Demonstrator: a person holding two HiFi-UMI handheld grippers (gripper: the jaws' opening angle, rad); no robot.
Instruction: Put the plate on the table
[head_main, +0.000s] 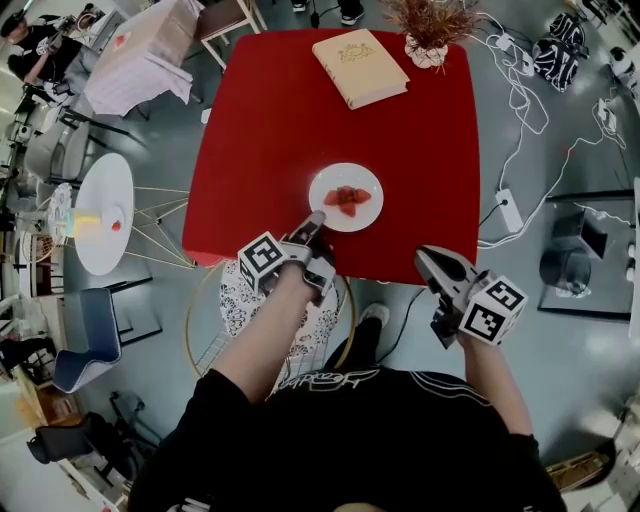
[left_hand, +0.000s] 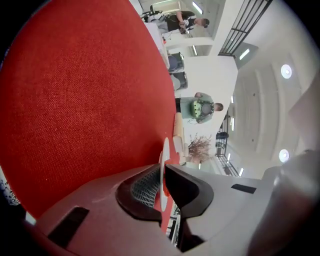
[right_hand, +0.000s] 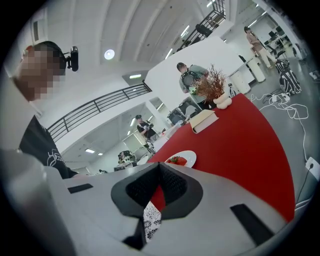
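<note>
Placement: clamped left gripper (head_main: 316, 222) tight on the near rim of the plate (head_main: 345, 197), mid-frame on the red table (head_main: 260, 130), probably to settle it flat; held unneeded right gripper (head_main: 428, 262) closed, empty, lower right.

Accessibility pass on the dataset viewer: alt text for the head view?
Seen from above, the left gripper pinches the rim of a white plate of strawberries over a red table. The right gripper hangs shut and empty off the near edge.
</note>
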